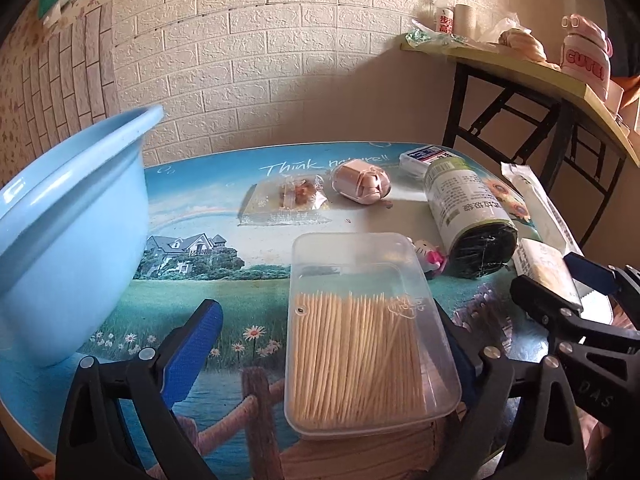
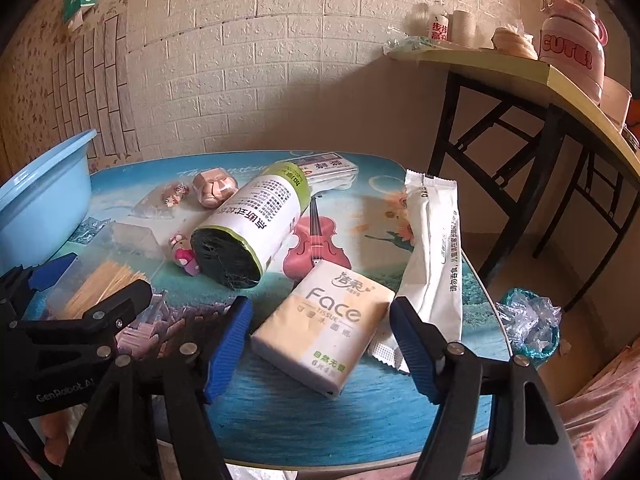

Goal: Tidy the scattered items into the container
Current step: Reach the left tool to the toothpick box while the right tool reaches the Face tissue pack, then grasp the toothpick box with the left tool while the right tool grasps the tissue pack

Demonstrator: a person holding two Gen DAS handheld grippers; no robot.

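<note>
Left gripper (image 1: 324, 344) jaws apart, straddling toothpick box (image 1: 370, 332), lower centre; contact unclear. Right gripper (image 2: 322, 340) jaws apart around Face tissue pack (image 2: 324, 324), gaps both sides. Blue basin (image 1: 60, 232) far left.

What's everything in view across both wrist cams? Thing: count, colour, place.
round plastic basin: 1, light blue, table's left edge
clear plastic toothpick box: 1, transparent with pale wooden sticks, between left gripper's fingers
cylindrical bag roll: 1, white-green label, dark core, lying mid-table
Face tissue pack: 1, white-cream, between right gripper's fingers
long sachet: 1, white, right of tissue pack
small cartoon figurine: 1, pink-white, beside roll's dark end
rounded case: 1, beige-pink, far side
clear snack bag: 1, transparent, left of case
flat box: 1, white, far edge
printed table: 1, blue-green landscape
side table: 1, yellow top, black legs, cluttered
left gripper: 1, black, blue pads, open
right gripper: 1, black, blue pads, open
</note>
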